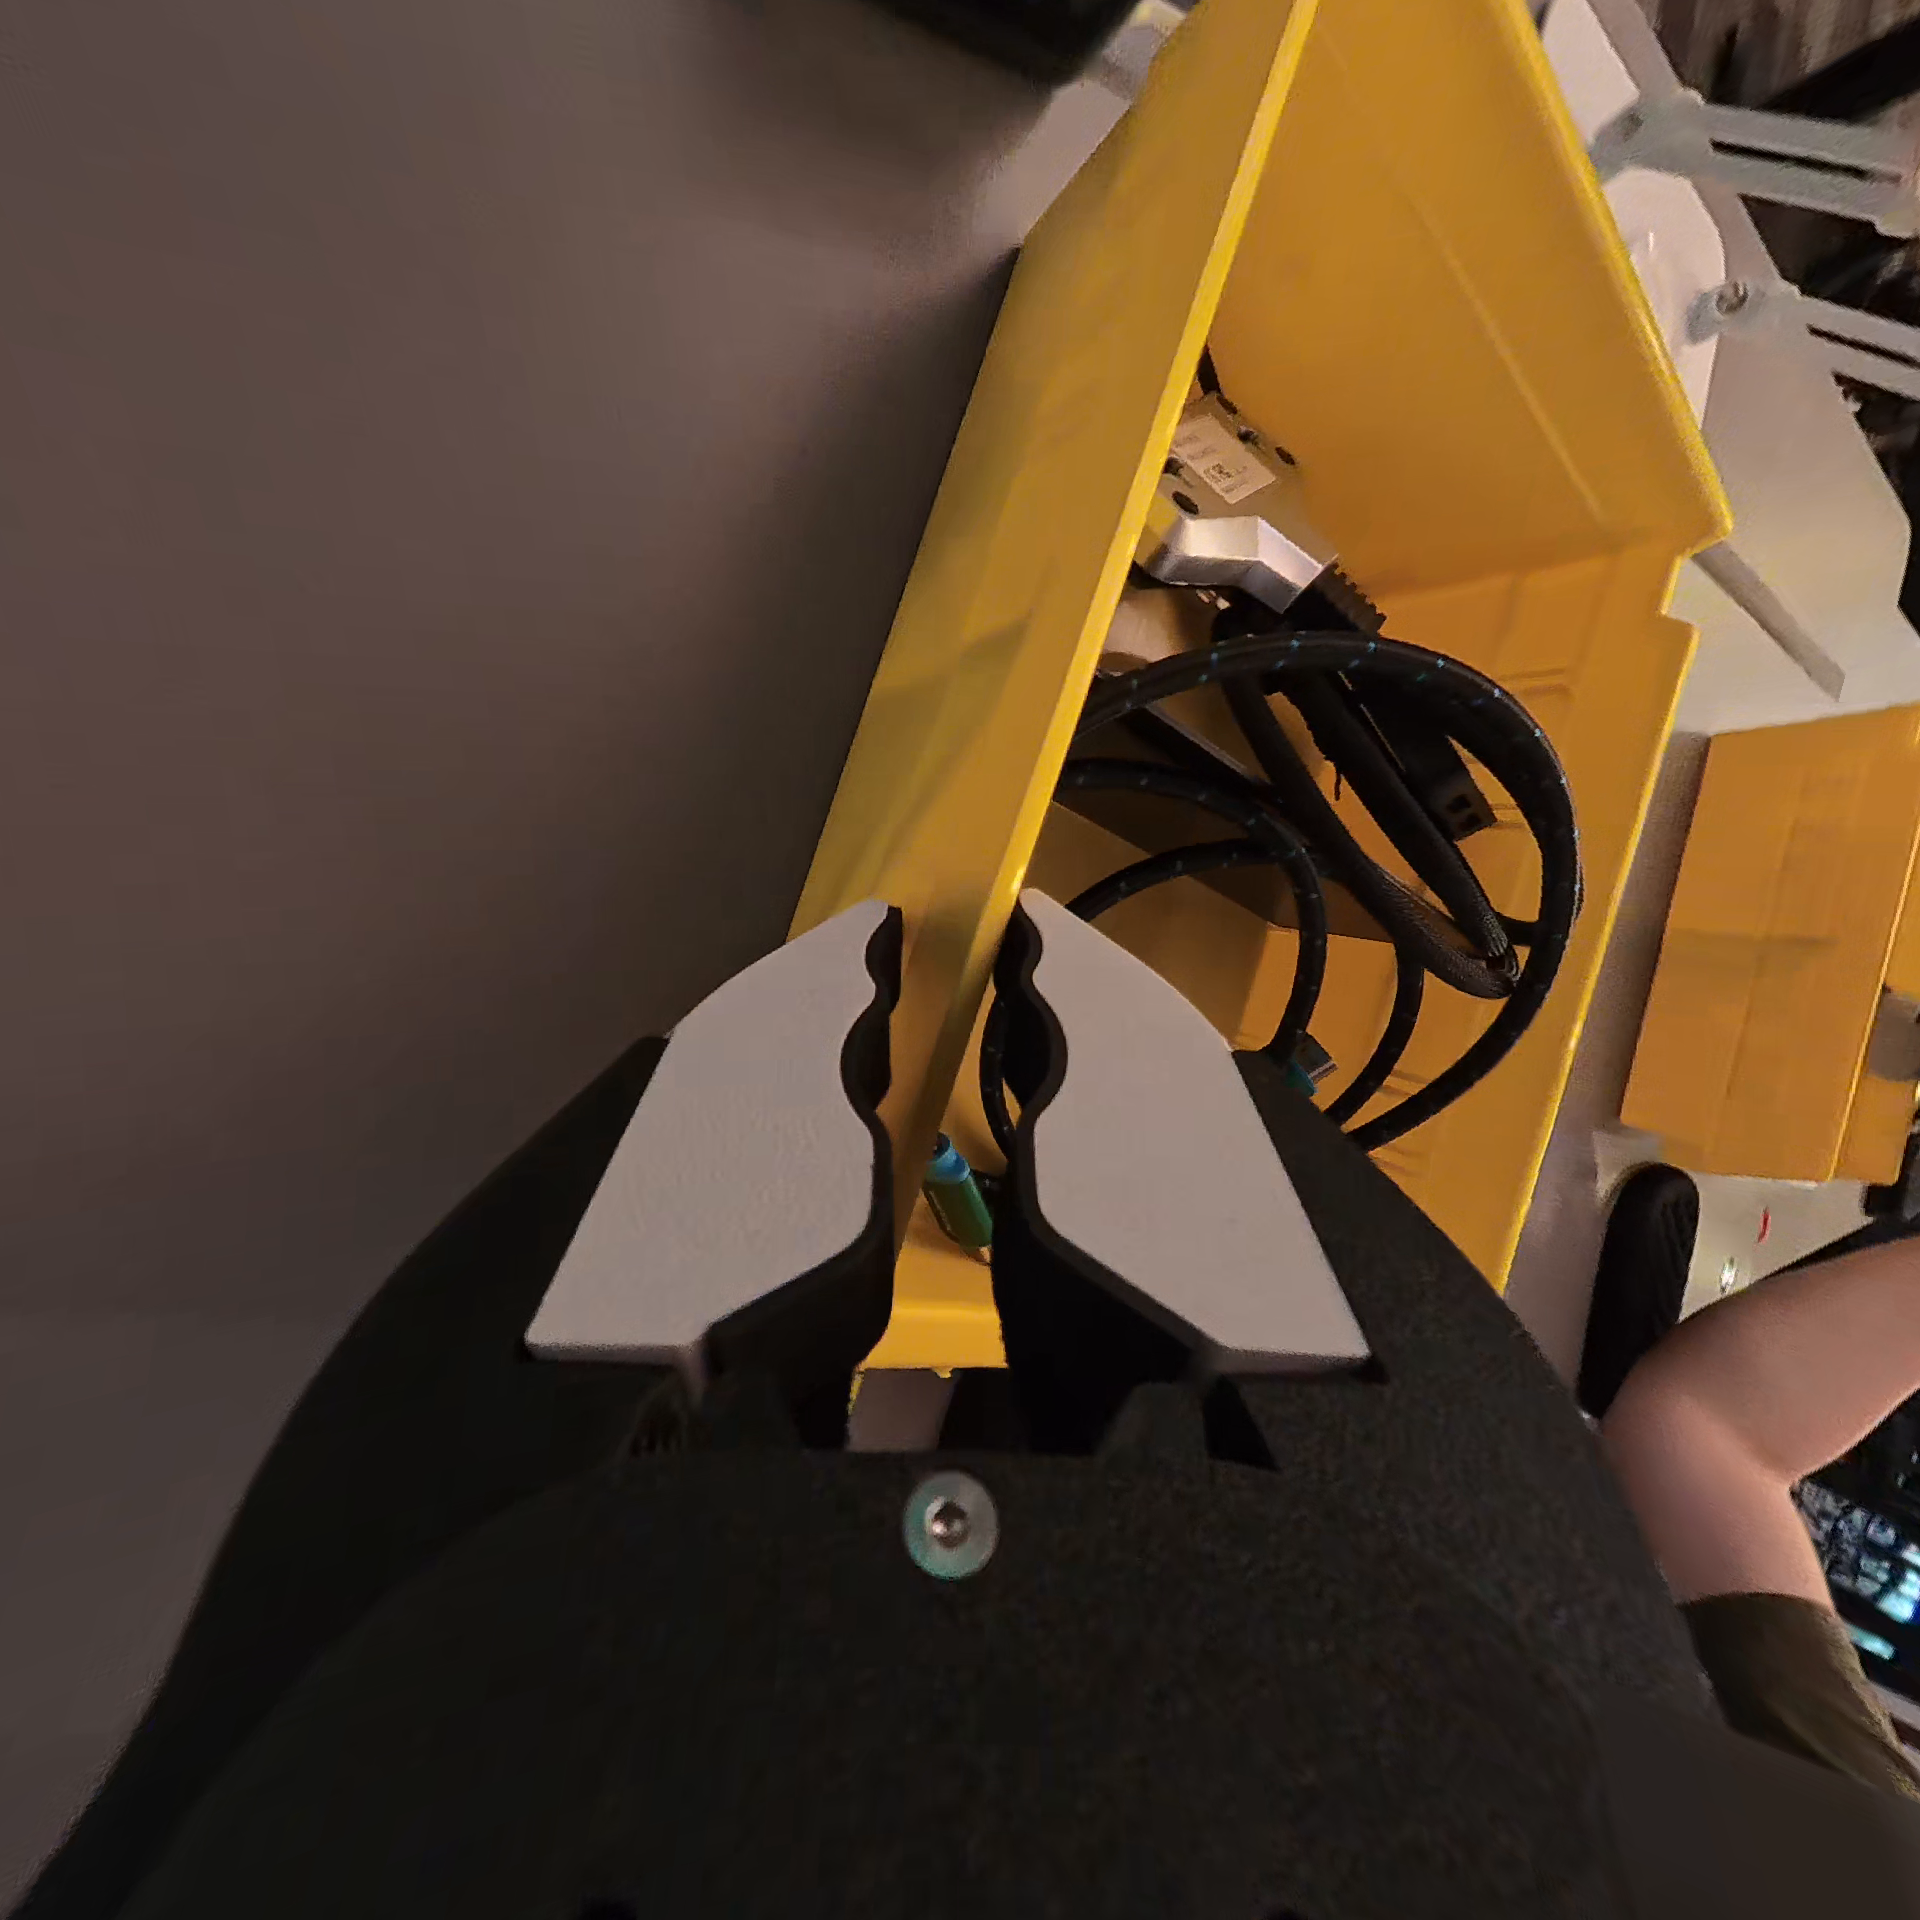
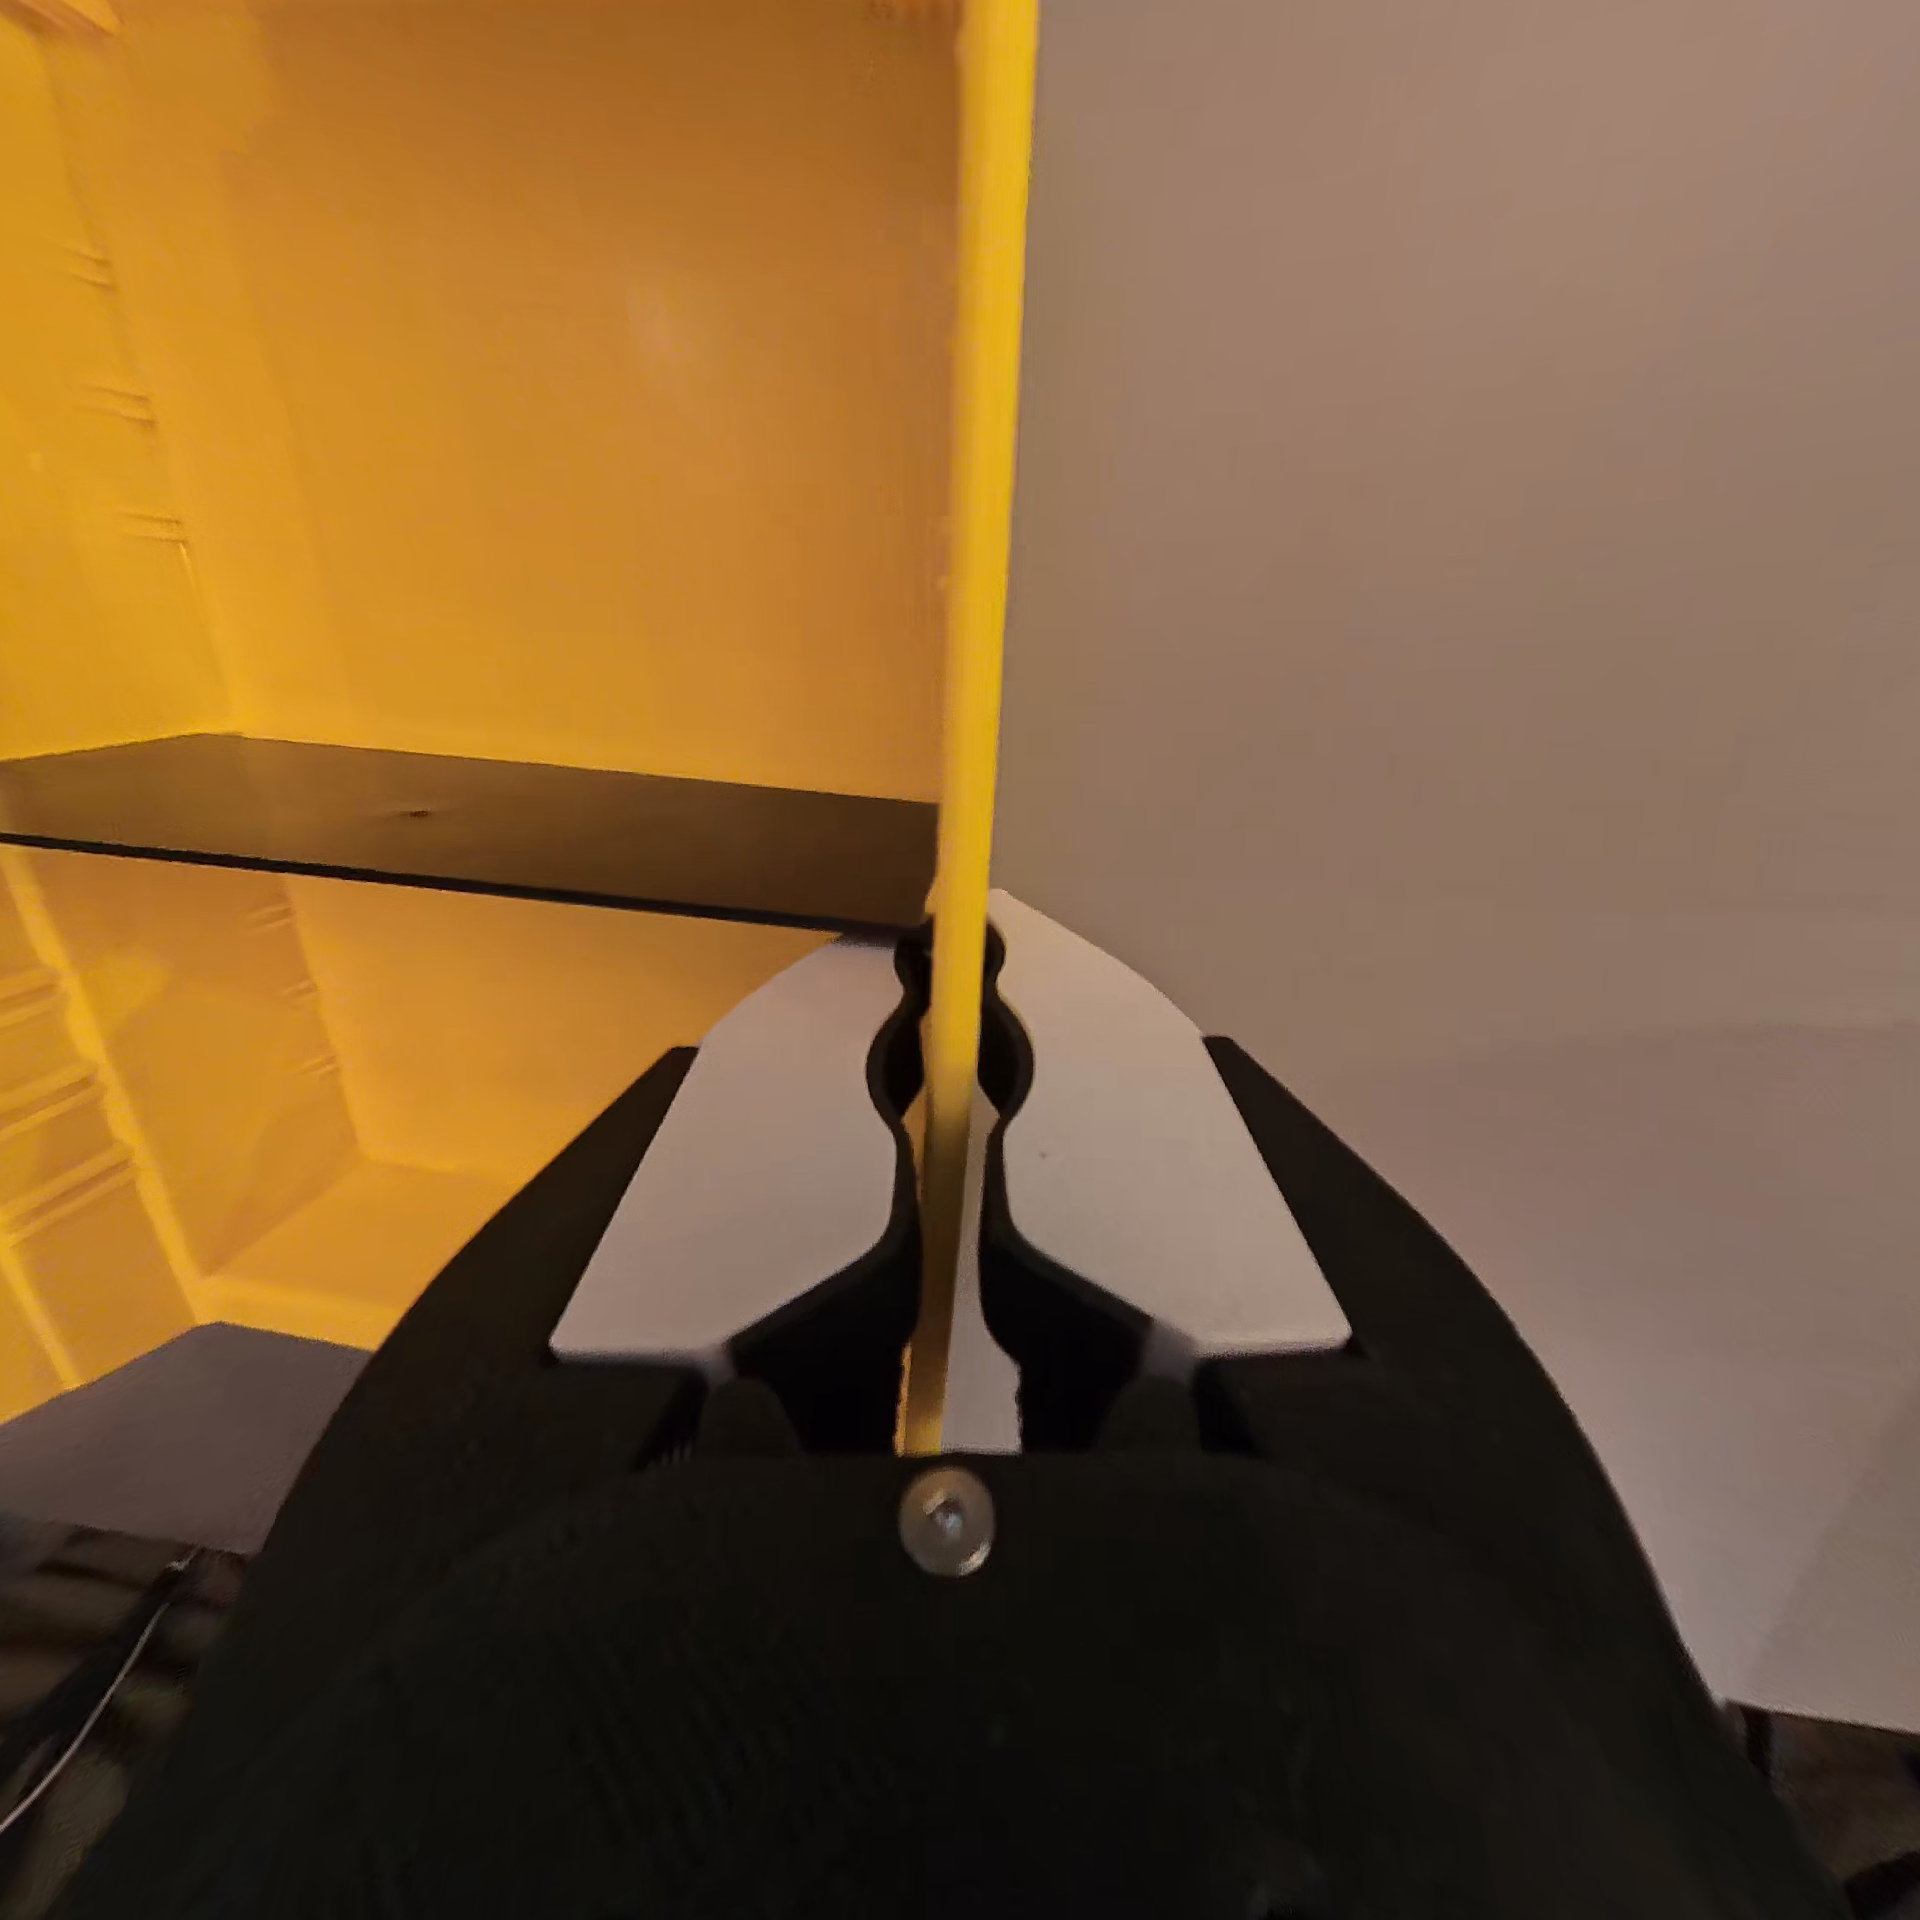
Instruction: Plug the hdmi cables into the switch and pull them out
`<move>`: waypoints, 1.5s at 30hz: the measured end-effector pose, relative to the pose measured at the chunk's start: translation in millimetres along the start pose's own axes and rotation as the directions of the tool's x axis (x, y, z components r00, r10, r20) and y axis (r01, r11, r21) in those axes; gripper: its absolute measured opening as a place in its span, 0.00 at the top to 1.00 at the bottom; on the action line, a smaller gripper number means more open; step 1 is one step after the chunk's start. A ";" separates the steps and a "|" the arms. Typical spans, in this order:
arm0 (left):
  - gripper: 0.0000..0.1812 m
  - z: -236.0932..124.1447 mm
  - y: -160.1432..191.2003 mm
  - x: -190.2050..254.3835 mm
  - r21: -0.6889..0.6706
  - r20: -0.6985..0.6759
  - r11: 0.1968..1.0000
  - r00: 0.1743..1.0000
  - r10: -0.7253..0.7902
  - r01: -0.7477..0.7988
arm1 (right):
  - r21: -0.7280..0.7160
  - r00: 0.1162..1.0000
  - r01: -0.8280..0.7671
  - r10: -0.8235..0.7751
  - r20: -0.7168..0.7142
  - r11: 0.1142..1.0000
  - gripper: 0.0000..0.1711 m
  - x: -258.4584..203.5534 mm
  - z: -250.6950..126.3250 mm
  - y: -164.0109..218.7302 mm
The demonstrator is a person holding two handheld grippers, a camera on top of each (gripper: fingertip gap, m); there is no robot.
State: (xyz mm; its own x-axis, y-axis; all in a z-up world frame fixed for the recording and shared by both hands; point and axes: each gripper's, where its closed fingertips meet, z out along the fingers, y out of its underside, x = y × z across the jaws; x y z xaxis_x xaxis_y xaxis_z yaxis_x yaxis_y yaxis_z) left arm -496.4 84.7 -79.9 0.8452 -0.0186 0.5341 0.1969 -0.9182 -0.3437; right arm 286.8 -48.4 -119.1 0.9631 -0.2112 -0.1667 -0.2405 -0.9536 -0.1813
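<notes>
The left gripper is pinching the yellow bin wall, coiled hdmi cables lying inside the bin. The right gripper is clamping the bin's wall too.

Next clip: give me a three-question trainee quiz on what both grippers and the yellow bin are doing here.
1. True or false: the left gripper is clamped on an HDMI cable.
2. Multiple choice: what sits between the fingers of the right gripper? A) a cable plug B) the yellow bin wall C) nothing
3. Short answer: where are the black braided cables and the silver switch lying?

Key
1. False: its fingers straddle the yellow bin wall, with the cables loose inside.
2. B
3. Inside the yellow bin, in the left wrist view.
</notes>
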 end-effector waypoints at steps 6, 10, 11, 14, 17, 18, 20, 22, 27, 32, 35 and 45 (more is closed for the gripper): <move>0.91 -2.7 2.9 -2.1 -0.008 0.014 1.000 1.000 -0.024 0.025 | -0.006 0.999 0.025 -0.025 -0.020 1.000 0.95 17.6 -4.5 7.9; 0.90 -3.1 5.1 -1.1 -0.024 0.018 0.999 1.000 -0.021 0.022 | 0.044 0.991 0.106 -0.102 -0.091 0.993 0.95 31.9 -4.8 -2.4; 0.90 -3.5 6.3 0.1 -0.035 0.014 0.999 1.000 0.001 0.000 | 0.047 0.990 0.114 -0.110 -0.092 0.992 0.95 32.1 -4.7 -3.3; 0.88 -3.7 8.3 2.2 -0.065 0.046 0.989 0.989 0.138 -0.135 | 0.052 0.989 0.117 -0.112 -0.092 0.992 0.95 31.9 -4.7 -3.7; 0.86 -2.5 9.4 4.6 -0.084 0.073 0.980 0.979 0.189 -0.183 | 0.055 0.990 0.114 -0.109 -0.093 0.992 0.95 31.7 -4.7 -4.1; 0.85 -1.9 9.6 5.2 -0.085 0.074 0.979 0.979 0.191 -0.184 | 0.057 0.990 0.116 -0.111 -0.093 0.992 0.95 31.7 -4.6 -4.2; 0.84 -0.7 10.1 5.0 -0.089 0.075 0.977 0.976 0.202 -0.195 | 0.061 0.989 0.125 -0.119 -0.091 0.990 0.95 31.6 -4.6 -4.3; 0.87 -0.5 9.8 0.3 -0.096 0.109 0.967 0.964 0.245 -0.235 | 0.065 0.989 0.124 -0.118 -0.086 0.990 0.95 31.5 -4.6 -4.3; 0.96 0.6 6.8 -5.3 -0.098 0.161 0.971 0.960 0.230 -0.217 | 0.064 0.989 0.123 -0.116 -0.094 0.990 0.95 31.4 -4.6 -4.2; 0.94 2.1 -4.8 -8.7 0.006 0.095 0.998 0.993 0.067 -0.068 | 0.068 0.989 0.127 -0.120 -0.089 0.990 0.95 31.1 -4.5 -4.1; 0.93 -3.3 -9.2 -18.5 0.051 0.115 0.997 0.992 0.049 -0.055 | 0.070 0.989 0.129 -0.123 -0.086 0.989 0.95 31.1 -4.4 -4.0; 0.95 -19.3 5.2 -35.0 0.009 0.192 0.997 0.978 0.076 -0.079 | 0.061 0.989 0.137 -0.133 -0.067 0.989 0.95 30.2 -2.3 0.3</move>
State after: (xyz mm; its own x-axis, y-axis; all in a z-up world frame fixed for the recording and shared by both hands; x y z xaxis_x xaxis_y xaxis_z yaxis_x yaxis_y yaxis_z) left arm -534.6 73.0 -85.4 0.9373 -0.0122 0.3482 0.1337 -0.9103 -0.3919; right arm 316.1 -55.5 -121.9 0.9924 -0.0963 -0.0762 -0.1130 -0.9588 -0.2608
